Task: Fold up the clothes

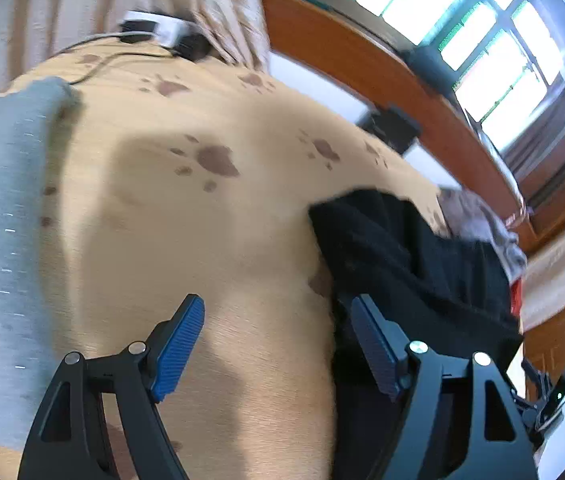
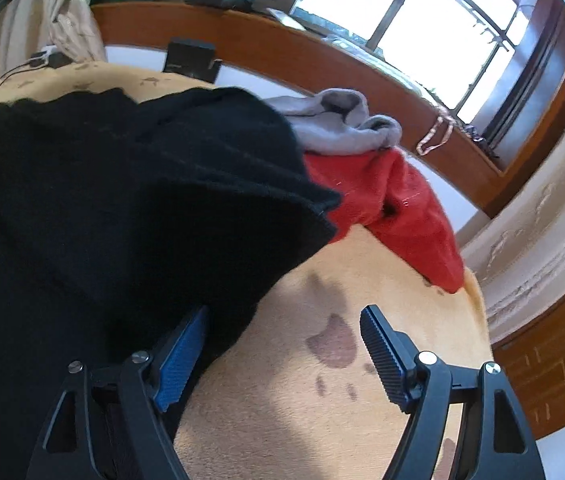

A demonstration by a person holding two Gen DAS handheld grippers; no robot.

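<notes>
Black knitwear (image 2: 122, 200) lies spread on the tan paw-print blanket (image 1: 210, 240), with a red garment (image 2: 402, 208) and a crumpled grey one (image 2: 342, 124) heaped just beyond its far edge. Folded grey fabric with pale dashes (image 1: 2, 220) sits well apart on the blanket's other side. Both claws stand apart and hold nothing: the left claw (image 1: 278, 344) hangs over bare blanket with its right finger against the black garment's edge, and the right claw (image 2: 282, 344) has its left finger tucked at the hem while the other finger is over the blanket. Judging by this, the step in hand is taking the black garment by 2 edge points. Each claw should straddle a single layer of hem before closing, pinching near the corners, so the cloth lifts flat and clear of the red piece.
</notes>
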